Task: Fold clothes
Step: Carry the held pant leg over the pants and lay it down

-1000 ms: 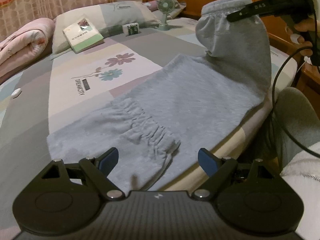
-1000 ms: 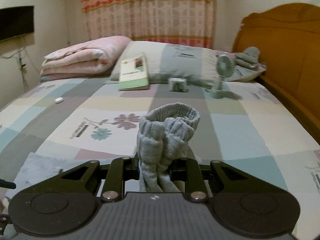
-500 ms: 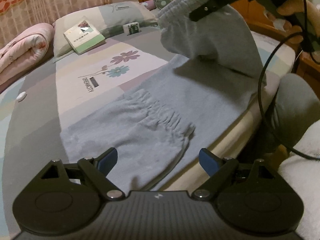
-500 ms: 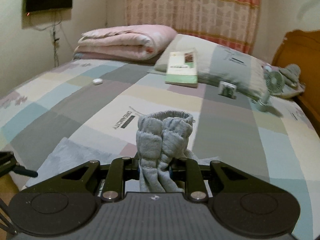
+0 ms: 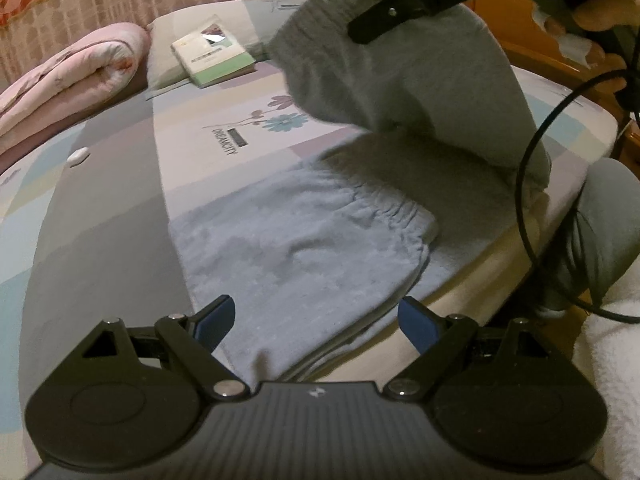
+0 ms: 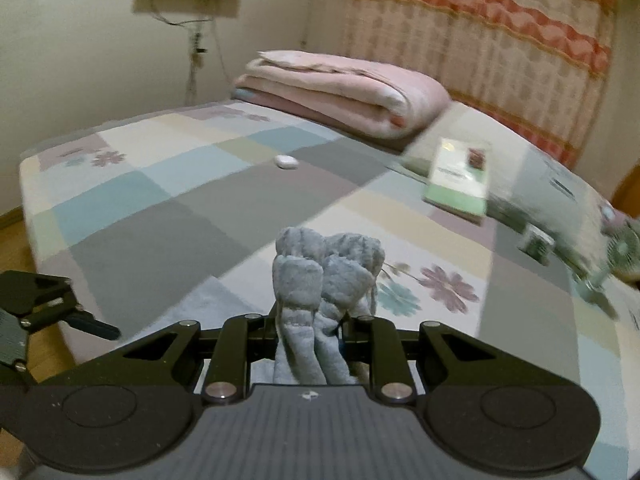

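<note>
Grey sweatpants [image 5: 304, 248] lie flat along the near edge of the bed, with a gathered elastic band across them. My left gripper [image 5: 316, 318] hovers open just above their near end, its blue pads wide apart with nothing between them. My right gripper [image 6: 310, 332] is shut on the bunched elastic end [image 6: 320, 272] of the pants. In the left wrist view that lifted end [image 5: 420, 80] hangs in the air over the flat part, pinched under a black finger [image 5: 404, 10] of the right gripper, with a hand behind it.
A folded pink quilt [image 6: 340, 96], a green-edged book [image 6: 460, 176] on a pillow, a small white object [image 6: 286, 161] and a little fan [image 6: 620, 248] sit farther back on the bed. A black cable [image 5: 524, 168] hangs at the right beside a grey-clad knee [image 5: 600, 232].
The right gripper has carried the lifted end of the pants leftward, over the flat part, rolling as it went. The left gripper has drifted a little and stays open.
</note>
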Available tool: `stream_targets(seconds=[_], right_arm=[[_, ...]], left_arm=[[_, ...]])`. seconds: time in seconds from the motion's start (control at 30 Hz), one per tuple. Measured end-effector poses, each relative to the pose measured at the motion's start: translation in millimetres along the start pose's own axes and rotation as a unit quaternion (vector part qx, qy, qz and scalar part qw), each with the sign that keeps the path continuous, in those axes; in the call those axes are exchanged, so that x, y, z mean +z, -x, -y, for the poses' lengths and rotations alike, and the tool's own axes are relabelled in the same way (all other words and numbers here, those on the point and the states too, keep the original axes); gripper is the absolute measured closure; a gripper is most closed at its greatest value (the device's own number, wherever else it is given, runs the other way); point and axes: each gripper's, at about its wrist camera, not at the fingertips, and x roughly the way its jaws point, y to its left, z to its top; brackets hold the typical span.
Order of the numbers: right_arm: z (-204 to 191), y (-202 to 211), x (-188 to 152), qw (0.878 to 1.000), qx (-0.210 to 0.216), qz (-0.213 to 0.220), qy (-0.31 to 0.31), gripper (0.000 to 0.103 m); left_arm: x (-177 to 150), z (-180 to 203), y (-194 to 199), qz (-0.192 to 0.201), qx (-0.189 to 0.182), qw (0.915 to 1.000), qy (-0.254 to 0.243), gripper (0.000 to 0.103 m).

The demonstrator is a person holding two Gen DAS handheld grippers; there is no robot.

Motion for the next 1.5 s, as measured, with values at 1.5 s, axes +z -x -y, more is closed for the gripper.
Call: stream_targets(seconds=[1.5], right_arm=[[-106.7,-94.0,-21.9,0.982,0.119,-0.091,0.117,0.063]], left_arm=[[-50.9,-27.8,10.9,-0.044,0.048,0.9915,0.112,0.014]])
